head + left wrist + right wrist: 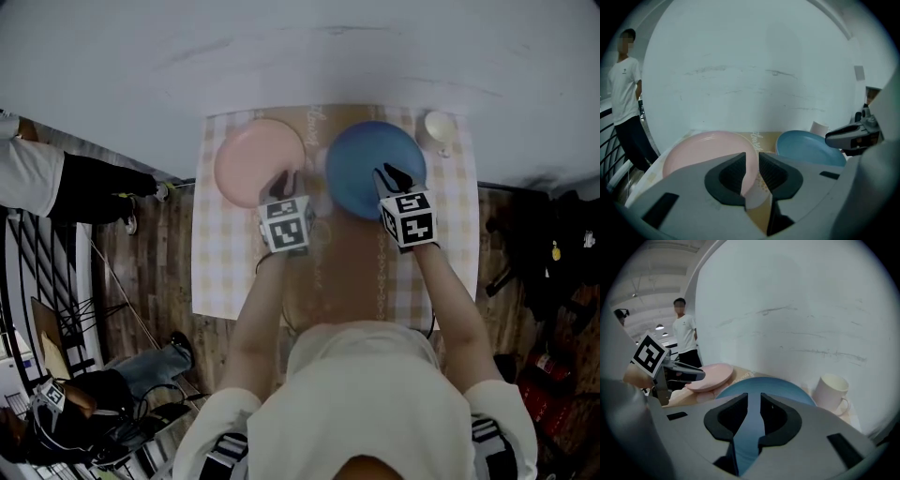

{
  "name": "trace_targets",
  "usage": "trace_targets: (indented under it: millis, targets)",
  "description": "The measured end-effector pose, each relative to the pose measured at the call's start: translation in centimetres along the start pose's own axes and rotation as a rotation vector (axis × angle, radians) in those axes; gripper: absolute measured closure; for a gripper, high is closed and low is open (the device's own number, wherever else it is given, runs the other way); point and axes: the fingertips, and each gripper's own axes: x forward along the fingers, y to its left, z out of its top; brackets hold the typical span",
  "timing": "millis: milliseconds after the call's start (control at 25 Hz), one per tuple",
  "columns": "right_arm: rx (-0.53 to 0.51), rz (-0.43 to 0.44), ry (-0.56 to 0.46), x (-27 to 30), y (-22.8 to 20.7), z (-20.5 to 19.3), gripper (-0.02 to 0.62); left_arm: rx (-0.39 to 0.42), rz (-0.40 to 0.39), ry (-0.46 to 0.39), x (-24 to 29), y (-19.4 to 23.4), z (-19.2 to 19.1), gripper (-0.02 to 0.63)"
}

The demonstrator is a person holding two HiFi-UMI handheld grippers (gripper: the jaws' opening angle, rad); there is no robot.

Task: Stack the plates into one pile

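Note:
A pink plate [246,159] is at the left of the checkered table [214,267] and a blue plate [367,167] at the right. My left gripper [284,178] is shut on the pink plate's near rim; in the left gripper view that rim [749,176] fills the narrow gap of the gripper [752,157]. My right gripper [394,176] is shut on the blue plate's near rim, which runs between its jaws [754,397]. From the right gripper view, the pink plate [715,373] hangs tilted above the cloth with the left gripper [693,374] on it.
A white cup [439,127] stands on a saucer at the table's far right corner, just behind the blue plate [780,385]. A pale wall rises right behind the table. A person [623,89] stands to the left by a railing.

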Motion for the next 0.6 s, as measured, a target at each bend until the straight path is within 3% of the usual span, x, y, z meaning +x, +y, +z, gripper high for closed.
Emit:
trace_targets:
  millis: [400,600]
  targets:
    - [-0.079,0.154,0.001,4.5,7.4,2.9,0.526,-0.088,0.145,-0.005,-2.3,8.5,-1.4,0.527]
    - [-0.111,0.211,0.016,6.4,10.0,3.4,0.526,-0.135,0.205,0.005,-2.9,12.3,-2.4,0.494]
